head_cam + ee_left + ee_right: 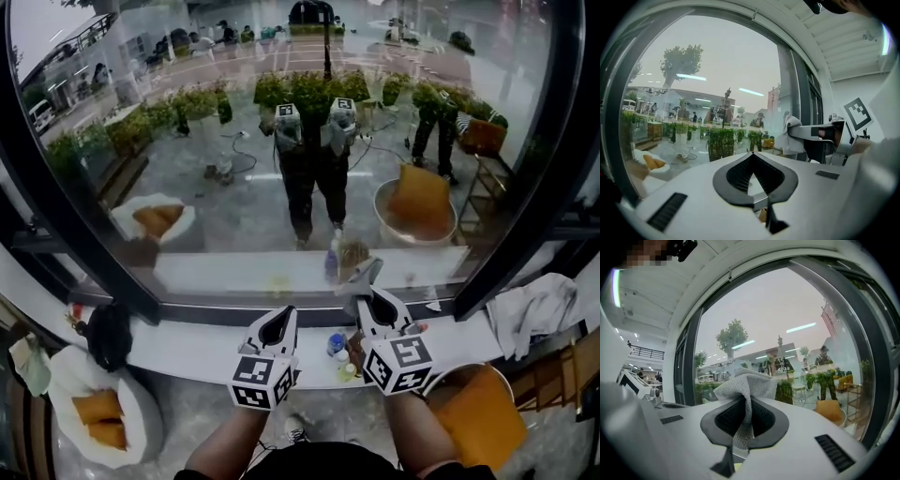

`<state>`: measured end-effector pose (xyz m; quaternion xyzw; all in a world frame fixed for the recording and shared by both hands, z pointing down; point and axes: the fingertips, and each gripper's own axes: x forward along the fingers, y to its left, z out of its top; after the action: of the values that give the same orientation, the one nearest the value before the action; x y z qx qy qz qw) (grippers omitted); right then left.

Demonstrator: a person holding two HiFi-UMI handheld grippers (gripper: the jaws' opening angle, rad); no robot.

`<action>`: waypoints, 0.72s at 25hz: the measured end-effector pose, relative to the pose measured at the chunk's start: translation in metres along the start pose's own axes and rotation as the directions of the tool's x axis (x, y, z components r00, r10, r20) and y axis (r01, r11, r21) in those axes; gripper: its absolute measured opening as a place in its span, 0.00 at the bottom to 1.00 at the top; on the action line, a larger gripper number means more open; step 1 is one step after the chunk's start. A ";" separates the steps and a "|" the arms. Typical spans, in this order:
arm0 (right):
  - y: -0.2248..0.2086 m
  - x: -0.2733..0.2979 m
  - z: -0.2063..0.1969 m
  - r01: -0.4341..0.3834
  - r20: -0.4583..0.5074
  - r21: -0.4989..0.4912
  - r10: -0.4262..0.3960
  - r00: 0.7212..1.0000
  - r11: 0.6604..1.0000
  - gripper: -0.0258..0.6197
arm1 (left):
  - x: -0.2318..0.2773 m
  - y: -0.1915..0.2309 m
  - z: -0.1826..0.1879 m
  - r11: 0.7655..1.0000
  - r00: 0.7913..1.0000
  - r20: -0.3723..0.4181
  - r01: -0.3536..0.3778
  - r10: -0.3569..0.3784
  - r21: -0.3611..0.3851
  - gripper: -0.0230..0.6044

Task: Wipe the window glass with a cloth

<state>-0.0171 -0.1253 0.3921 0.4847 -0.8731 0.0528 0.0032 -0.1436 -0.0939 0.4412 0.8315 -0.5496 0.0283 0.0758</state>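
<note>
Now: cloth pinched and aimed at the pane, wiping not yet begun.

Low in the head view, at about 5 o'clock, the right gripper (367,286) has its jaws pressed onto a grey cloth (745,389), which bunches out past the tips at 12 o'clock, probably so the fabric rather than the plastic meets the window glass (281,169). The cloth looks close to the pane's lower edge, though contact cannot be confirmed. At 6 o'clock, the left gripper (752,155) has its tips pressed together on nothing. It hangs over the white sill (187,352), apparently kept clear of the wiping side.
</note>
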 end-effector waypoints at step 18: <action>0.029 0.108 0.023 0.004 0.022 -0.111 -0.002 1.000 0.994 0.10 | 0.010 0.076 0.007 1.000 1.000 -0.024 -0.001 0.001 0.017 0.05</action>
<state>-0.0975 -0.2040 0.3725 0.4856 -0.8740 -0.0013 0.0206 -0.2098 -0.1331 0.4431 0.8314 -0.5489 0.0431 0.0754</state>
